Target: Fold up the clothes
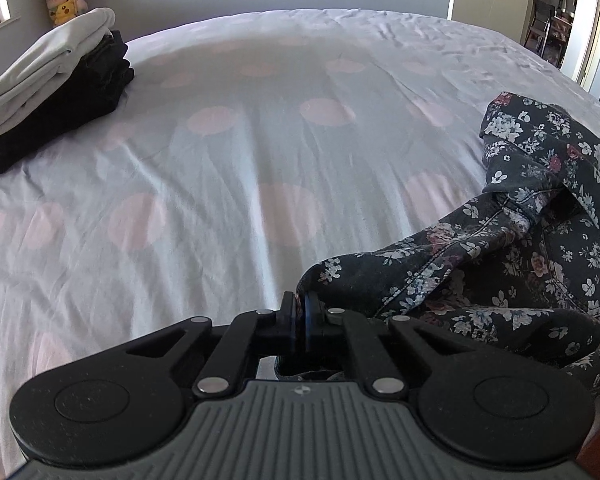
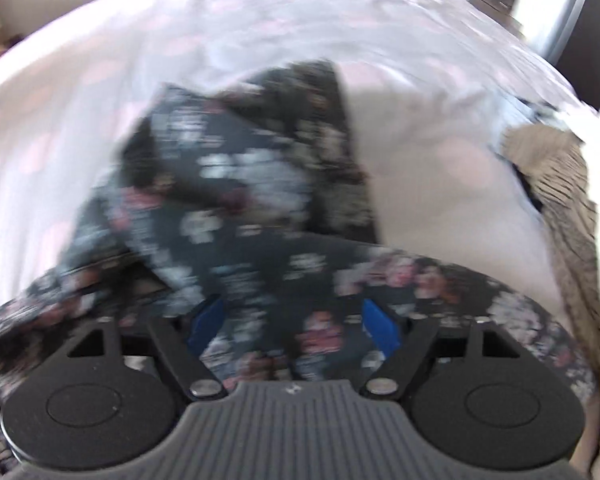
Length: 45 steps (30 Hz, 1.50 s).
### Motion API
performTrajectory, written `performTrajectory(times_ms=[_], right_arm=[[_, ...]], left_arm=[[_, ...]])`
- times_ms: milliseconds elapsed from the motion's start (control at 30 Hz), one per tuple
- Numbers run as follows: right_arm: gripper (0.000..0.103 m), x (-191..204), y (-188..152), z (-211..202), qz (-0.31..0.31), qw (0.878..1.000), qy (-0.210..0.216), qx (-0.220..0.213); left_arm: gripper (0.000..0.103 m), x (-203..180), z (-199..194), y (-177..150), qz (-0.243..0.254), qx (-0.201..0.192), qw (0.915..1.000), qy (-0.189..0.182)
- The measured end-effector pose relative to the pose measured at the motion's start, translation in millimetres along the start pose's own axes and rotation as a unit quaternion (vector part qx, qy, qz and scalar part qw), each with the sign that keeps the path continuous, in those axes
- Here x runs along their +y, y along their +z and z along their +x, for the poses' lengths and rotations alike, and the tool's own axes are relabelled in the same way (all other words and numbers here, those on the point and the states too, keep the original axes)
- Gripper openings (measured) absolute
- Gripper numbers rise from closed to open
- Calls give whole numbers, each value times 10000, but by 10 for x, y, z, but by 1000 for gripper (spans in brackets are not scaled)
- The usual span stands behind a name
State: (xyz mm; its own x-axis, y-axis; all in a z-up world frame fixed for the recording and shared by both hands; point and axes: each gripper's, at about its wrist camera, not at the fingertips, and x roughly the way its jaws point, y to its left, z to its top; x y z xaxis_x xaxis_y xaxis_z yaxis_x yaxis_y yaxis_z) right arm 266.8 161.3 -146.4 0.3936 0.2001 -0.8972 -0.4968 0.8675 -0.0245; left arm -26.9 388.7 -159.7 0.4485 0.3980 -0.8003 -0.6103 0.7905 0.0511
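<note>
A dark floral denim garment [image 1: 532, 240] lies bunched on the right of the bed. My left gripper [image 1: 300, 304] is shut on an edge of this garment, low over the sheet. In the blurred right wrist view the same floral garment [image 2: 236, 184] spreads ahead of and over my right gripper [image 2: 292, 320]. Its blue pads [image 2: 374, 324] stand wide apart, with cloth lying between and over them. The jaws are open.
The bed has a pale sheet with pink dots [image 1: 260, 128]. A stack of folded white and black clothes [image 1: 56, 92] sits at the far left. A grey knit item [image 2: 560, 208] and a white cloth [image 2: 440, 184] lie at the right. A doorway [image 1: 552, 20] is at the far right.
</note>
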Motion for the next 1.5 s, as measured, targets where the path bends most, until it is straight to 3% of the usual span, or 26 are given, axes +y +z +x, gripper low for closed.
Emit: performTrajectory(times_ms=[67, 233, 300, 333, 367, 400, 667, 900, 1000, 1100, 1133, 1167, 1200, 1300, 1367, 1500], right_arm=[[88, -97, 20, 97, 167, 9997, -10, 192], [87, -217, -20, 314, 544, 9941, 469, 809], [69, -190, -21, 294, 458, 9944, 541, 782], [28, -173, -20, 272, 397, 9945, 618, 741], [2, -158, -20, 252, 399, 9923, 931, 710], [0, -110, -30, 235, 366, 9902, 1150, 699], [0, 619, -154, 30, -490, 9815, 1794, 463], [13, 794, -143, -253, -918, 9823, 1634, -8], [44, 667, -118, -351, -900, 9864, 1342, -290], [56, 461, -137, -387, -686, 9906, 1117, -399], [64, 395, -133, -383, -571, 9919, 1054, -417], [69, 308, -119, -363, -430, 9934, 959, -452], [75, 234, -115, -350, -309, 9944, 881, -489], [78, -29, -111, -283, 94, 9958, 796, -442], [78, -187, -109, -225, 398, 9954, 794, -362], [79, -187, -80, -149, 546, 9940, 892, -322]], left_arm=[[5, 0, 28, -8, 12, 72, 10000, 18], [5, 0, 48, -8, -2, 130, 9999, 23], [5, -4, 35, 3, 4, 105, 9999, 32], [5, -8, 27, 7, 8, 81, 10000, 39], [5, -12, 18, 11, 13, 56, 10000, 46], [5, -3, 5, 17, -17, 21, 10000, 37], [5, 135, -115, 50, -348, -368, 9987, 7], [5, 261, -203, 98, -552, -787, 9954, 46], [5, 337, -215, 107, -645, -868, 9938, 264], [0, 457, -183, 110, -909, -778, 9919, 423], [0, 475, -185, 108, -812, -855, 9879, 1011], [0, 486, -192, 106, -659, -957, 9779, 1740], [0, 570, -217, 109, -715, -1059, 9694, 2096], [0, 960, -193, 83, -1749, -674, 9730, 1344], [0, 969, -116, 52, -1745, -457, 9766, 1172], [5, 856, -42, 47, -1780, -270, 9832, 306]])
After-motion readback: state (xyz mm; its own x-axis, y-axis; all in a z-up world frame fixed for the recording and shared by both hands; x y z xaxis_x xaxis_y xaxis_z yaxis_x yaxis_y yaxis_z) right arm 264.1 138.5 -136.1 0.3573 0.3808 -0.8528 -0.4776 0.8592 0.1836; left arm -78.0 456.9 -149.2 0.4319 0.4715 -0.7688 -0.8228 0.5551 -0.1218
